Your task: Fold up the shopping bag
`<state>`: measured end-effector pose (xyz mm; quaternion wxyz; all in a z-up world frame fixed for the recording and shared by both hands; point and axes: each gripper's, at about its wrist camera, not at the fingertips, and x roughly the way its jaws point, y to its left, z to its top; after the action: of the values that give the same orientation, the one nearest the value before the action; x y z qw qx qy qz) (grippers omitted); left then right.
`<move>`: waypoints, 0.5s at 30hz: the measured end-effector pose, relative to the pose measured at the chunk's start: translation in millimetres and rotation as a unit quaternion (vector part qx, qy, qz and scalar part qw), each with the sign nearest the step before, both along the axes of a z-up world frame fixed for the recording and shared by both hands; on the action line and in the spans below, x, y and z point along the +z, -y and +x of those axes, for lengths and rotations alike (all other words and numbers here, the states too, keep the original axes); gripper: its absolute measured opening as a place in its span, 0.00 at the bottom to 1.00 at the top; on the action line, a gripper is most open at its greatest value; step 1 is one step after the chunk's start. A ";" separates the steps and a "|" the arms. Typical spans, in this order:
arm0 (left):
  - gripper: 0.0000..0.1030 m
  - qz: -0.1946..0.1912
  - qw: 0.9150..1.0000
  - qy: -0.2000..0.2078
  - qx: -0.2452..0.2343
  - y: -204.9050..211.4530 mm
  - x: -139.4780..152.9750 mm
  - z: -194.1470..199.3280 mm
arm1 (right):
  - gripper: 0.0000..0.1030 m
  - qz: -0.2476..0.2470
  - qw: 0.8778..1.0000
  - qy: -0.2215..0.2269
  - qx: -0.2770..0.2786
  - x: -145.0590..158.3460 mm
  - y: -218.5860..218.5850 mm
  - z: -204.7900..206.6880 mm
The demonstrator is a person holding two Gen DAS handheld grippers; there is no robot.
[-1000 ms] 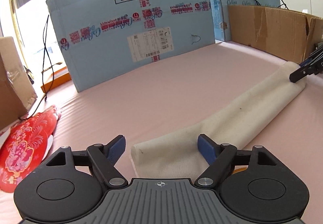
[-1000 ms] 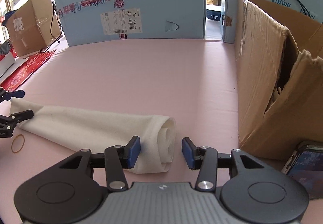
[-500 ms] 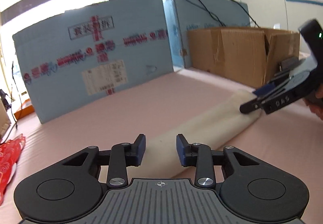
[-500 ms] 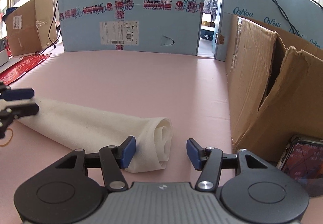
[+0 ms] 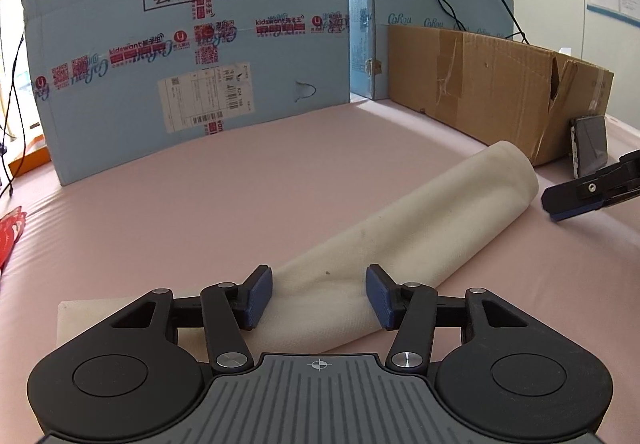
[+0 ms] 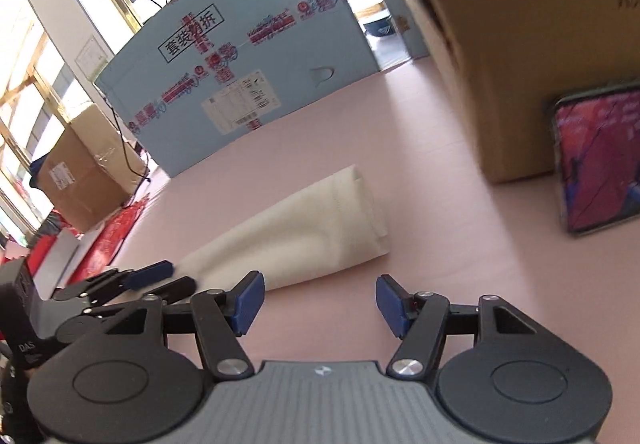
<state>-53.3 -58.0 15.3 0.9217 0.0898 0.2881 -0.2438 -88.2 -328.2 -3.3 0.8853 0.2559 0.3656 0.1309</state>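
- Left gripper [image 5: 319,296] spread, straddling near end of rolled cream fabric shopping bag [image 5: 420,220] — no pinch.
- Right gripper [image 6: 320,302] spread over pink mat [image 6: 420,164], clear of bag.

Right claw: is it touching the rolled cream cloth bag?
Apart. The right wrist view shows bare pink mat between the open right claw and the rolled cream cloth bag.

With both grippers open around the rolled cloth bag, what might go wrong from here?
1. Neither the left gripper nor the right gripper grips the rolled cloth bag, so the roll may loosen.
2. The phone leans against the cardboard box near the right gripper; a swing might topple it.
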 end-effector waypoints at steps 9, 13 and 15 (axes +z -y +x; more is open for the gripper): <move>0.56 -0.016 1.000 -0.008 -0.001 -5.4 -1.1 2.0 | 0.68 -0.010 1.000 0.020 0.020 0.9 -62.8 35.7; 0.57 -0.017 1.000 -0.008 -0.003 -5.4 -1.5 2.1 | 0.57 -0.060 0.997 0.035 0.016 6.9 -88.6 39.0; 0.57 -0.016 1.000 -0.008 -0.003 -5.1 -1.8 2.2 | 0.41 -0.074 0.996 0.044 0.008 8.4 -94.2 39.0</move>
<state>-51.1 -52.9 13.5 0.9199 0.0743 0.2913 -0.2517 -49.1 -234.0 5.0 0.9160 0.1803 0.3372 0.1214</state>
